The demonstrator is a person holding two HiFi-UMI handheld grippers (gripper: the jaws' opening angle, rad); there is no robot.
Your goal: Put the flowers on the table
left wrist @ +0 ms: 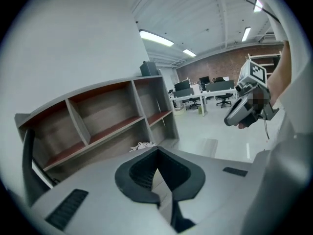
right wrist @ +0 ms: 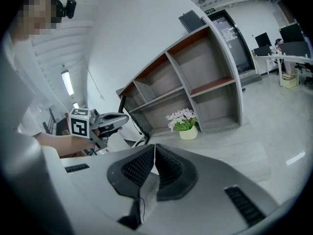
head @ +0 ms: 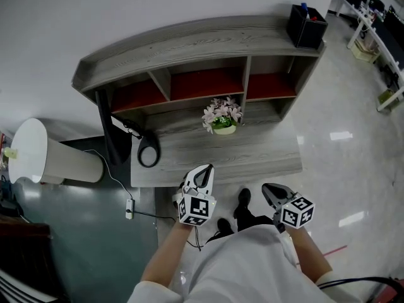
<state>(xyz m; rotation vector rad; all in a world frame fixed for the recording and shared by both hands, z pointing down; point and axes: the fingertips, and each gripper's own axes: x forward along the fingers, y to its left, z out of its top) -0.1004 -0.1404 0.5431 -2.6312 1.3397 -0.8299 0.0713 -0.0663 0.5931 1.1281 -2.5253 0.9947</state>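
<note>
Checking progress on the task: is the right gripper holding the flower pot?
No, the right gripper is shut on nothing, and the flower pot stands apart from it on the grey desk.

The grey wood-grain desk (head: 252, 153) carries a shelf unit along its back edge. On the desk, near the middle and just before the shelves, stands the small white pot of pink flowers (head: 222, 117). Toward the desk's left end lies a black ring-shaped object (head: 140, 151). A dark open box (head: 307, 26) sits on top of the shelves at the desk's right end. Left of the desk is a white cylinder (head: 44, 153), and a white power strip (head: 129, 208) lies on the floor by the desk's front left corner. The left gripper (head: 203, 171) and right gripper (head: 270, 190) are side by side before the desk's front edge.
</note>
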